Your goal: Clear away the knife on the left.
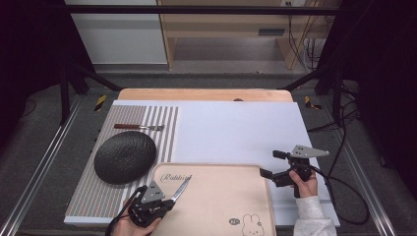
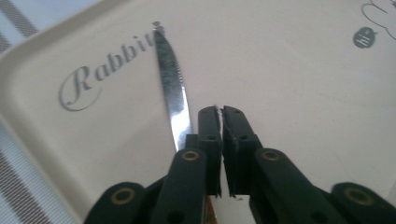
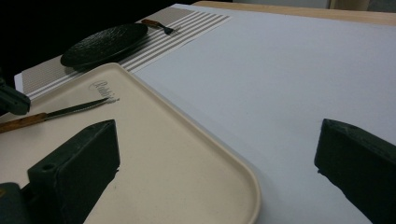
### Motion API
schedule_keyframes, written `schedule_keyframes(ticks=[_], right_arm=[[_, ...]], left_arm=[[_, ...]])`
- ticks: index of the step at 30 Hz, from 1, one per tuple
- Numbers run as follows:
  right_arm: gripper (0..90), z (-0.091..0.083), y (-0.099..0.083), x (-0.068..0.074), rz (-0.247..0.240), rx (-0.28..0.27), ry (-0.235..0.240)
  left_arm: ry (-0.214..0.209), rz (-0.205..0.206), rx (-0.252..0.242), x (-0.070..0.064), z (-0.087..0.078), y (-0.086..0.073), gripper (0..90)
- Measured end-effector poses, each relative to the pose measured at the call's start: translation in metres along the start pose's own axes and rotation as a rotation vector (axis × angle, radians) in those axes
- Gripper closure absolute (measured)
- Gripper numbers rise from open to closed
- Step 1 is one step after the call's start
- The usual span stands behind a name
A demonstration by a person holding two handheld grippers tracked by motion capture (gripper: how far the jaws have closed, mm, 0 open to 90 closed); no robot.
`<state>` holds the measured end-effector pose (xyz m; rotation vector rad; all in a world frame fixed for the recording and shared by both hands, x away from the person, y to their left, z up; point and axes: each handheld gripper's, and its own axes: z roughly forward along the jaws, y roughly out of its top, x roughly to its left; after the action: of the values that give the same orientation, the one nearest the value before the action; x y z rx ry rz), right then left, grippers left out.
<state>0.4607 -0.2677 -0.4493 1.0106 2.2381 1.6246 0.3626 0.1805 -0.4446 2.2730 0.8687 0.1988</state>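
Right now the left gripper (image 1: 164, 200) is clamping a knife (image 1: 181, 190) by its wooden handle, jaws pressed almost together in the left gripper view (image 2: 220, 122), with the handle itself hidden under them. The hold is at the handle end, I would say, so that the blade (image 2: 171, 84) is pointing away from the hand and staying free. That blade is reaching up over the near left corner of the tray (image 1: 216, 212), its tip close to the printed word by the tray's left rim. Whether the blade is resting on the tray or hanging just above it I cannot tell; the right gripper view suggests it is lying very low (image 3: 77, 108).

Further out, the setting explains the job: a dark plate (image 1: 125, 156) is sitting on the striped mat (image 1: 162, 132) just beyond the tray's far left corner, and a fork (image 1: 139, 127) is lying behind the plate near the mat's far edge. The knife looks like the missing piece of that place, so it is probably being lifted off the tray to join them.

Meanwhile the right gripper (image 1: 276, 167) is idling off the tray's far right corner over the white board (image 1: 236, 128), jaws spread wide with nothing between them, likely kept clear so the left hand has room.
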Motion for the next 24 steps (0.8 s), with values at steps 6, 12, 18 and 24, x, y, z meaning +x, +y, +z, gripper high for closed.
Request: schedule_keyframes(ticks=[6,12,18,24], right_arm=[[0.3,0.0,0.0,0.0,-0.002,-0.001,0.0],[0.4,0.0,0.0,0.0,-0.002,0.0,-0.002],[0.3,0.0,0.0,0.0,-0.001,0.0,-0.002],[0.3,0.0,0.0,0.0,-0.001,0.001,-0.002]], left_arm=[[-0.016,0.051,0.054,-0.002,0.012,-0.002,90.0],[0.002,0.064,0.078,0.002,0.015,-0.004,90.0],[0.023,0.074,0.09,0.002,0.015,-0.006,90.0],[0.057,0.066,0.085,0.005,0.013,-0.008,90.0]])
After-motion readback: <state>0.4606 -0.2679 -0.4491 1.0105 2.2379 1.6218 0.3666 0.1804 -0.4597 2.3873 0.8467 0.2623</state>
